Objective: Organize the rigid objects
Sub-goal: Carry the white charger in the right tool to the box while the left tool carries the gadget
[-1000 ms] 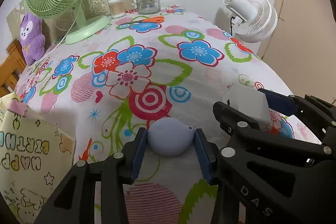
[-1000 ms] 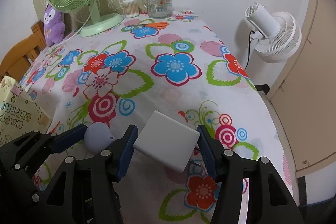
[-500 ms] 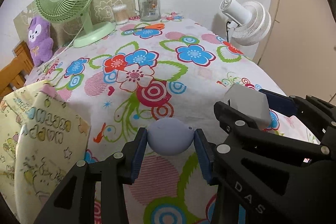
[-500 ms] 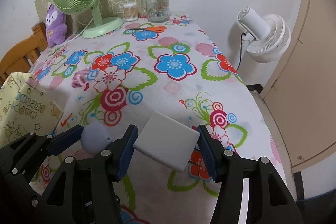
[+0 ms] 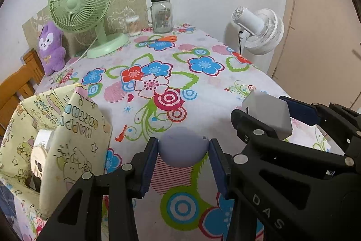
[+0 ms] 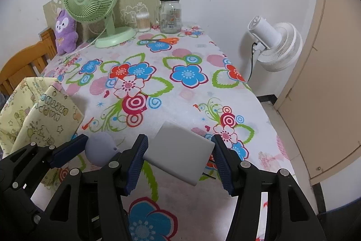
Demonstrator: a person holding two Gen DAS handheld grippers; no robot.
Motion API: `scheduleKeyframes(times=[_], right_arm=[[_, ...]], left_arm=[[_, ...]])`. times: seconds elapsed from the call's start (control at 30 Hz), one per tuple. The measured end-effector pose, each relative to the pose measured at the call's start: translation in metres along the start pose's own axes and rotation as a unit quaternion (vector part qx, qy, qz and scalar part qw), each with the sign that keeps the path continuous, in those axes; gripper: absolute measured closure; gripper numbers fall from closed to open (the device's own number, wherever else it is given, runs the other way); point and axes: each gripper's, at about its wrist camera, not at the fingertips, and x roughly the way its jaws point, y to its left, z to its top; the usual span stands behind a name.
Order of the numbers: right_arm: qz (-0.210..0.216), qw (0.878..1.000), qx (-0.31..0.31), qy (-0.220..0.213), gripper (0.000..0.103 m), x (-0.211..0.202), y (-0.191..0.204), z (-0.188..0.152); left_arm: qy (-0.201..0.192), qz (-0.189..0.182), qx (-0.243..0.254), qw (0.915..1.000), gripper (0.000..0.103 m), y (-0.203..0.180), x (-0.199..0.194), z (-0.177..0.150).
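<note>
My left gripper (image 5: 183, 150) is shut on a round lavender case (image 5: 183, 147) and holds it above the flowered table. It also shows in the right wrist view (image 6: 101, 148). My right gripper (image 6: 179, 157) is shut on a white square charger (image 6: 180, 156) with prongs pointing down-right, held above the table; it shows in the left wrist view (image 5: 267, 113) too. A yellow "Happy Birthday" paper bag (image 5: 56, 141) stands open at the table's left, with a white roll (image 5: 41, 146) inside.
At the far end stand a green desk fan (image 5: 81, 6), a purple plush (image 5: 50, 49), a cotton swab jar (image 5: 133, 25), a glass jar (image 5: 161, 15) and orange scissors (image 5: 167, 38). A white floor fan (image 5: 259, 31) stands right of the table. A wooden chair (image 5: 15, 87) is at left.
Both grippers have pulled back and risen with their objects still held. More of the table's near part and the paper bag's open top have come into view.
</note>
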Motion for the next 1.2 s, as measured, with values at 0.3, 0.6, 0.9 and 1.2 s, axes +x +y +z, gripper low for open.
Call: scheduleKeyframes(times=[0.3,0.6,0.9,1.2], right_arm=[[-0.009,1.0,0.006,-0.018,0.042,-0.027,0.004,-0.004],[-0.011,0.999,0.004,-0.034,0.042,-0.053,0.012,-0.004],[-0.009,0.999,0.004,-0.042,0.042,-0.072,0.019,-0.003],[-0.012,0.998,0.0,-0.057,0.042,-0.09,0.031,0.003]], left_arm=[[-0.022,0.003,0.004,0.9997,0.056,-0.001,-0.026,-0.004],[-0.034,0.004,0.005,0.9994,0.056,0.004,-0.049,-0.005],[-0.044,0.004,0.004,0.999,0.056,0.009,-0.07,-0.004],[-0.056,0.006,0.006,0.9984,0.056,0.02,-0.085,-0.001]])
